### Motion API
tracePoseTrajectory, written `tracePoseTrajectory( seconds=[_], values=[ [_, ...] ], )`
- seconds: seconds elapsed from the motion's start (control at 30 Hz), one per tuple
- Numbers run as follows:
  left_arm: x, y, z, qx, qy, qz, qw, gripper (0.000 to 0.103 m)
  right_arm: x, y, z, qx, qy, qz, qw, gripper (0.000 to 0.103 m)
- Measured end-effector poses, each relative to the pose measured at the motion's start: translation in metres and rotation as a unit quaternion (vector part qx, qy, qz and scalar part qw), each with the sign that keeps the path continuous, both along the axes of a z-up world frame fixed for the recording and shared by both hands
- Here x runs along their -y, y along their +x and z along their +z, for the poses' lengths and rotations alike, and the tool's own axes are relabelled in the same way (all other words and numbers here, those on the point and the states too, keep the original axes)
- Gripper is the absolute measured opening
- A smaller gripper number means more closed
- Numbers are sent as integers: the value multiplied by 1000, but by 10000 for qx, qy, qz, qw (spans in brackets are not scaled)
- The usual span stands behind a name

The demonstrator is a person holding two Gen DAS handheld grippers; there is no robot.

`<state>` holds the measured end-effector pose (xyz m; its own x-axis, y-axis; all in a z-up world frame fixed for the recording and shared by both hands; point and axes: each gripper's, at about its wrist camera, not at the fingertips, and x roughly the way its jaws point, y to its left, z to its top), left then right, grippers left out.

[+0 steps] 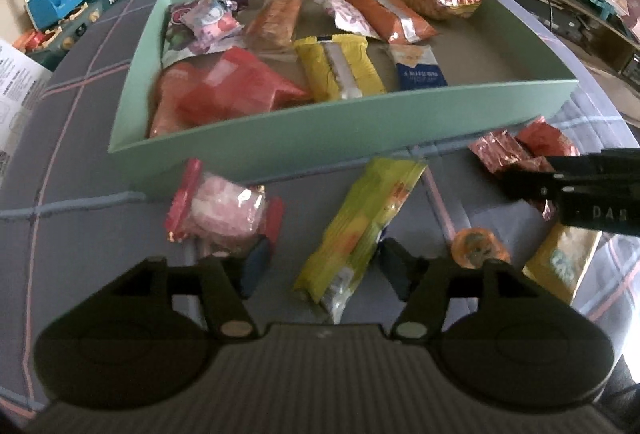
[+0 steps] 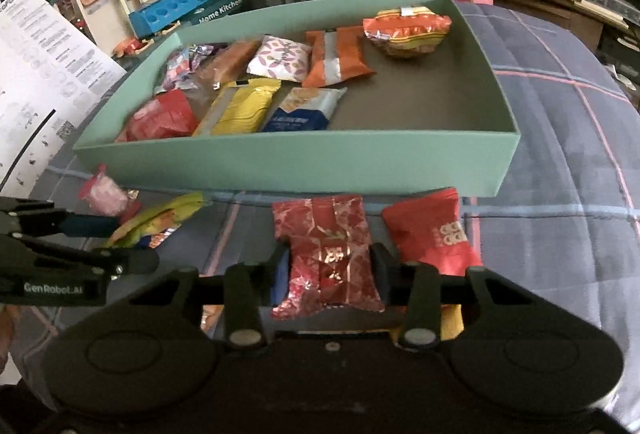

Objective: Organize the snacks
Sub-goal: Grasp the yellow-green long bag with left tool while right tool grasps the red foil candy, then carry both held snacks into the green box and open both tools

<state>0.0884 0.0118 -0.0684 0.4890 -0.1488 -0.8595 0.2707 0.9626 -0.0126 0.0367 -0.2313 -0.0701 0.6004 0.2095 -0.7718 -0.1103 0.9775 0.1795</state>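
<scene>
1. Step in hand, as I judge it: pick-up of loose snacks lying in front of the teal box (image 2: 304,162), for transfer into it. Box sits on a plaid-covered tabletop (image 2: 560,234).
2. Right tongs (image 2: 328,270): fingers stand on either side of the red-and-gold foil packet (image 2: 326,246), touching or nearly touching it; a pinch looks begun, though whether it is firm I cannot tell.
3. Left tongs (image 1: 318,266): spread, straddling the near end of the yellow-green wrapped bar (image 1: 360,226), not closed on it.
4. Next move calls for: close fully on each packet, lift above the near wall, carry forward to the bare right half of the box floor.
5. Box contents: red pouch (image 1: 228,90), yellow bar (image 1: 340,68), blue-and-white packet (image 1: 420,68), orange bars, a floral sachet, a crinkled foil bag (image 2: 408,30) at the far right corner.
6. Outside the box, near its front wall: pink candy pack (image 1: 224,212), plain red packet (image 2: 436,234), orange wrapped sweet (image 1: 476,248).
</scene>
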Motion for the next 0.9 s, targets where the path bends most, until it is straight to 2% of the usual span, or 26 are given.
tracePoseTrajectory(
  seconds=[0.07,0.13,0.2,0.23,0.33,0.47,0.9],
  values=[
    [-1,-4,-2,30,34,-48,10000,65,2,-3,-2,31,56,-67,10000,41],
    [-1,-9,-2,132,104,-119,9998,58,5,-4,-3,79,92,-110,9999,41],
    [0,-13,0,213,82,-190,9996,29,4,-5,-4,133,56,-123,9998,41],
    [1,-13,1,192,52,-186,9996,27,2,-6,-4,155,3,-109,9998,41],
    [3,-14,2,210,87,-124,9997,25,1,-7,-3,164,-14,-110,9998,39],
    [2,-17,6,211,37,-65,9997,24,9,-11,0,107,303,-264,9991,38],
    [1,-41,44,588,-207,-105,9980,24,20,-33,23,337,647,-340,9968,38]
  ],
)
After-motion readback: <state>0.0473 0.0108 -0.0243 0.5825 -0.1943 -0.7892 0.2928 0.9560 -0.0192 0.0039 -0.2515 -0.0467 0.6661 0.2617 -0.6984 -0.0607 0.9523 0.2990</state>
